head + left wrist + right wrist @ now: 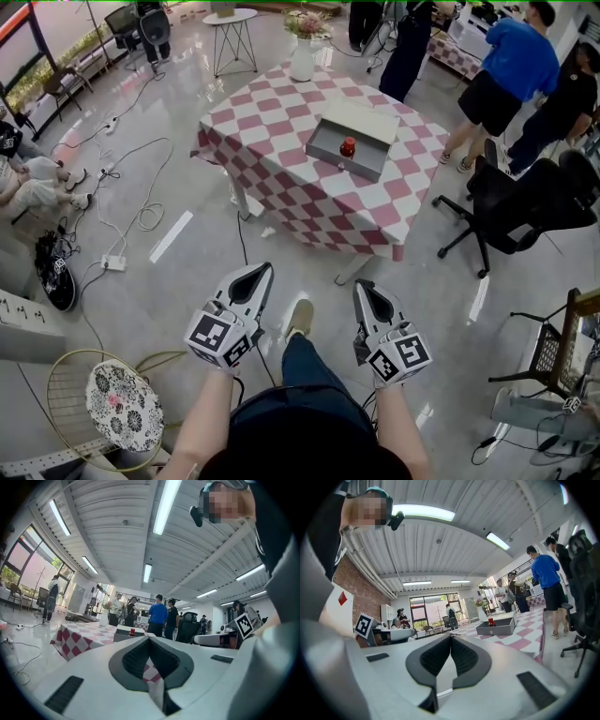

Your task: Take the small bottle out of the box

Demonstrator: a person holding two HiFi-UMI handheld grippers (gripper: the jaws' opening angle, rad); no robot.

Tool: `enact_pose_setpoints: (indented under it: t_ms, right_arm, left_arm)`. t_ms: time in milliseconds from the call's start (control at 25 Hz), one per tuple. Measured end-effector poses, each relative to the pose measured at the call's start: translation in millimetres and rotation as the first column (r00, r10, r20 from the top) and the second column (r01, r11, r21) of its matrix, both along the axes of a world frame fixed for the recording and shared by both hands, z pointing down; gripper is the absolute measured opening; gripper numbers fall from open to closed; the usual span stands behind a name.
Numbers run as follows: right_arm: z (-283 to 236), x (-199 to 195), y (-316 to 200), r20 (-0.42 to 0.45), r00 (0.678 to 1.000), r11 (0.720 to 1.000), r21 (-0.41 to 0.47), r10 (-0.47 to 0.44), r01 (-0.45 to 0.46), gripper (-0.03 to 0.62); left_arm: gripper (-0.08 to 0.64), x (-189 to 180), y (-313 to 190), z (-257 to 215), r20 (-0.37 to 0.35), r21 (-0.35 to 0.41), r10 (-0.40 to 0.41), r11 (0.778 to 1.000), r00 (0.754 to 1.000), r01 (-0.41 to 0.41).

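Note:
A small red bottle (348, 147) stands inside a grey open box (330, 150) on a table with a red-and-white checked cloth (281, 178). Both grippers hang low in front of the person's body, well short of the table. The left gripper (257, 273) and the right gripper (367, 287) are shut with nothing between the jaws. In the left gripper view, the left gripper (150, 638) points at the distant table, with the bottle (132, 632) tiny above the box (123, 635). From the right gripper view, the right gripper (451, 635) faces the box (496, 629) and bottle (491, 621).
A white vase with flowers (302, 56) stands at the table's far corner. A black office chair (525, 211) sits right of the table, with people (511, 80) behind it. Cables and a power strip (114, 263) lie on the floor at left, and a patterned stool (122, 405) is near left.

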State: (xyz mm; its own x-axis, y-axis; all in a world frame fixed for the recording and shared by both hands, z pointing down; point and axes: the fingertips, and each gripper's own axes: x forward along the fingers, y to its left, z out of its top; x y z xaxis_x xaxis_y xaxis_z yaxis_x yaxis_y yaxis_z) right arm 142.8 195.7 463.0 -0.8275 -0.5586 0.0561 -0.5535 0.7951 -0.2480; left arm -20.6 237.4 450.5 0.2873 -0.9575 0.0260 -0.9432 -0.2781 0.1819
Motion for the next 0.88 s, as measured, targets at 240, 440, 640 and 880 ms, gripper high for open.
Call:
enact_pose_setpoints:
  t_ms: [240,440,640,880]
  right_arm:
    - [-0.2,-24.1,-39.4,-0.003,1.0,1.0,0.016,0.0,0.0,0.003]
    - [2.6,-42.0,-70.2,-0.017,1.0,1.0,0.011,-0.008,0.008,0.003]
    - [3.8,-62.2,-104.6,-0.03,0.999,1.0,0.003,-0.025,0.025,0.003]
    - [5.0,-75.0,-144.9,-0.041,0.999,1.0,-0.006,-0.028,0.028,0.003]
  left_arm:
    - [0.008,-15.4,-36.7,6.3,0.005,-0.017,0.013,1.0,1.0,-0.013]
    - [0.008,-24.6,-67.0,13.4,0.004,-0.032,0.039,0.999,0.999,-0.039]
    - [0.008,-38.1,-103.3,13.3,-0.01,-0.039,0.049,0.998,0.999,-0.05]
    - [0.008,-49.9,-145.4,13.5,-0.017,-0.045,0.058,0.997,0.998,-0.058]
